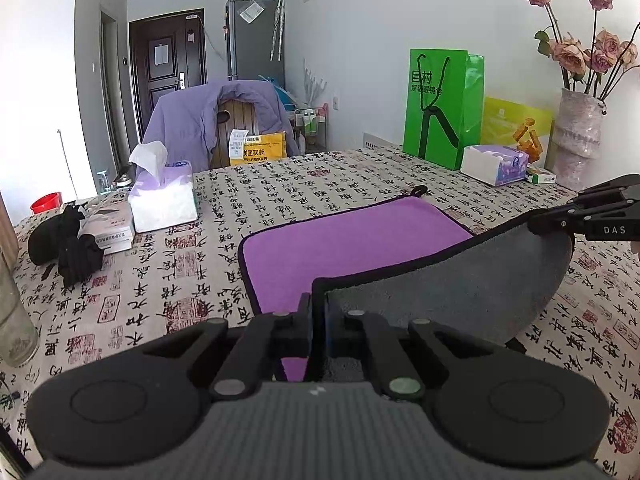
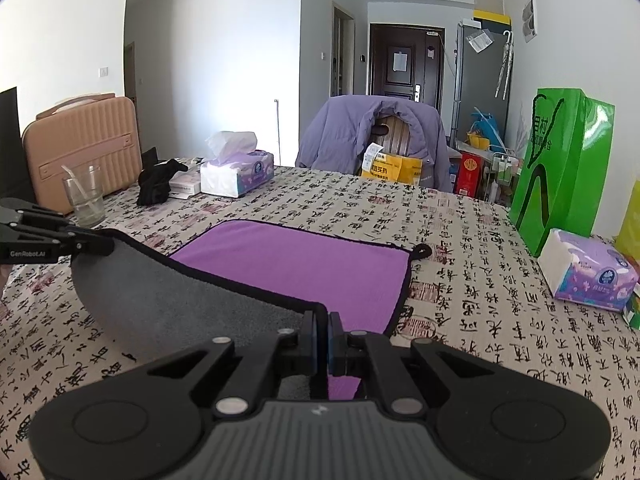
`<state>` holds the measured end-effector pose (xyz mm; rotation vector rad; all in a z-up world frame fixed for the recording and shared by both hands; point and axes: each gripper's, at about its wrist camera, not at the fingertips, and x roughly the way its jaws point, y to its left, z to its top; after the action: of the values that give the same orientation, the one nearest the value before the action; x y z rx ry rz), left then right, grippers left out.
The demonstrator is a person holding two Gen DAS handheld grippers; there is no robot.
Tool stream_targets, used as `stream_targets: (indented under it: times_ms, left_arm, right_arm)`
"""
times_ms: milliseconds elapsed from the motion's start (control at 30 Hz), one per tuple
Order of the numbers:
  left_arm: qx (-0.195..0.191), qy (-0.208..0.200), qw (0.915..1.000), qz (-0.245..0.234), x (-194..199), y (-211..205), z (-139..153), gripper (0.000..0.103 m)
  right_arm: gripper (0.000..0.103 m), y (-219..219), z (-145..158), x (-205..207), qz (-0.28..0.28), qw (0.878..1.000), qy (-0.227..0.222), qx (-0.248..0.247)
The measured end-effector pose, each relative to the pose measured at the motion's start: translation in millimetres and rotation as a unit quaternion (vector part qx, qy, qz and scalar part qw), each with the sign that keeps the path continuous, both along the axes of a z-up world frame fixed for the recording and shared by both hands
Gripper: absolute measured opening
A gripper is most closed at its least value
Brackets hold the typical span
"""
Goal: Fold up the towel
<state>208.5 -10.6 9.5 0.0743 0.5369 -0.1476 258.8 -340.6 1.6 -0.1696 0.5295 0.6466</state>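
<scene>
The purple microfibre towel with grey underside and black piping [image 1: 352,248] lies on the calligraphy-print tablecloth [image 1: 280,188], its far half flat, purple face up; the near edge is raised off the cloth, grey underside showing and sagging between the two tools; the black left gripper [image 1: 318,320] is pressed together on the near left corner; the black right gripper [image 2: 323,332] pinches the near right corner likewise; the far edge with its black hanging loop [image 2: 424,250] lies undisturbed. Judgement: the first fold is begun but not laid; the lifted edge has yet to be carried over to the far edge, released and flattened; any further fold remains outstanding.
</scene>
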Motion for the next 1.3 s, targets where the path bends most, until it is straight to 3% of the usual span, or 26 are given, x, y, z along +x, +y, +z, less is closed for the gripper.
stream_targets:
  times_ms: [1300]
  left_arm:
    - [0.026,-0.003,0.9997,-0.002,71,12,6,0.006]
  right_arm:
    - [0.005,21,4,72,0.014,0.999,-0.012,-0.028]
